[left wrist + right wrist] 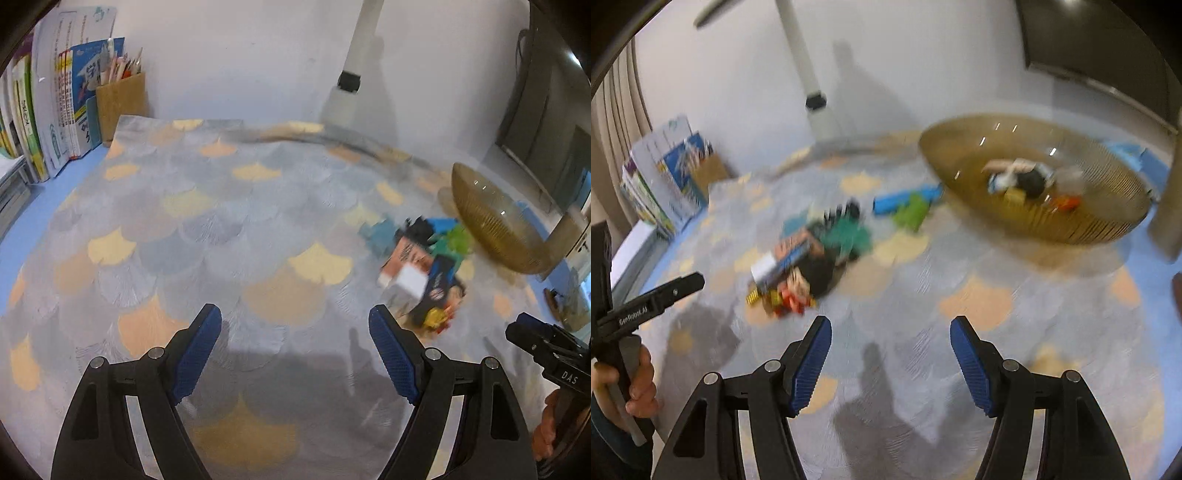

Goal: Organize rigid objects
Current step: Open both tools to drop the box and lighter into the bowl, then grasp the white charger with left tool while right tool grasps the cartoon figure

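Jaws of the left gripper (295,334) and right gripper (890,345) stand apart, holding nothing. A blurred toy pile (812,254) lies on the counter (960,350) beside the amber bowl (1108,225).

Left gripper (295,347): black, blue-padded, jaws held apart, nothing gripped.
Right gripper (891,354): same build, jaws parted, empty.

You had even, dim indoor light from overhead. Motion blur smeared the toy pile (812,258) and the amber bowl (1034,184), worst toward 2 o'clock. Small glints dotted the bowl's rim. Soft shadows pooled on the patterned cloth (221,221) at 6 o'clock. Fisheye bending curved and darkened every edge.
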Demonstrator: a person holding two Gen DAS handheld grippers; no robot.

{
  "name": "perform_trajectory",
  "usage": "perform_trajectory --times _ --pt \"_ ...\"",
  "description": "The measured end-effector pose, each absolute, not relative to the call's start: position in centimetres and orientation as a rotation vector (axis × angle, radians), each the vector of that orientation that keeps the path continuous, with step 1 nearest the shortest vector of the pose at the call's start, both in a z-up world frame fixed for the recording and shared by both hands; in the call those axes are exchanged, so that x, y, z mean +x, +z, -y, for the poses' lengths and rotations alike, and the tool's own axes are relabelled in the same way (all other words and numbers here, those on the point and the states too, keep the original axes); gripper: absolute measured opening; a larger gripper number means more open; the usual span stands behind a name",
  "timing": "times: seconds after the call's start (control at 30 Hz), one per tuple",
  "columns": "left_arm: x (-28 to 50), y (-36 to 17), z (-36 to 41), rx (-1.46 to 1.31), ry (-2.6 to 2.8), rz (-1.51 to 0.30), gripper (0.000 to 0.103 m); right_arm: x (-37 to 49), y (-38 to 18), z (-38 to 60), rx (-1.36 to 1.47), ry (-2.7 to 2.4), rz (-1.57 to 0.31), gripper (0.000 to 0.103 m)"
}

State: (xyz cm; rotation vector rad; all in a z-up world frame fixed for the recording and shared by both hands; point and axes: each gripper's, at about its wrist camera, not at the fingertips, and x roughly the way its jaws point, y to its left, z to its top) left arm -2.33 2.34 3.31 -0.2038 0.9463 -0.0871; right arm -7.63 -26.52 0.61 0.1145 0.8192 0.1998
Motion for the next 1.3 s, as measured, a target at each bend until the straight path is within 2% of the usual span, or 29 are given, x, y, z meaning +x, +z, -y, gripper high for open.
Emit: perform_trajectory --times 0.6,0.8,1.0,1.1,1.17,1.2,1.3 --pt "-2.2 1.8 -1.6 -0.182 -0.100 -1.002 0.081 -6.8 -1.1 26.2 0.087 0.202 -0.878 0.065" --pt "-2.1 2.6 -0.8 -0.194 -0.200 -0.998 0.080 -6.6 -0.9 26.0 0.099 0.190 -0.900 0.065" --pt "-1.4 5.0 2.1 -0.226 -0.419 -0.967 0.080 -5.4 1.0 24.3 0.237 0.355 -0.929 0.065" --pt "-1.3 4.7 5.0 -0.113 -0.479 -0.992 0.067 -3.8 1.3 23.0 0.264 0.416 -0.947 0.065" --pt "-0.9 3.7 6.1 -0.102 -0.495 -1.030 0.056 -2.6 0.9 22.4 0.280 0.405 -0.969 0.055" --pt "-0.7 3.4 6.2 -0.111 -0.502 -1.042 0.054 -2.0 0.5 22.4 0.298 0.412 -0.980 0.049" --pt "-0.1 2.5 6.4 -0.139 -0.499 -1.065 0.050 -0.6 -0.9 22.4 0.351 0.414 -1.004 0.048"
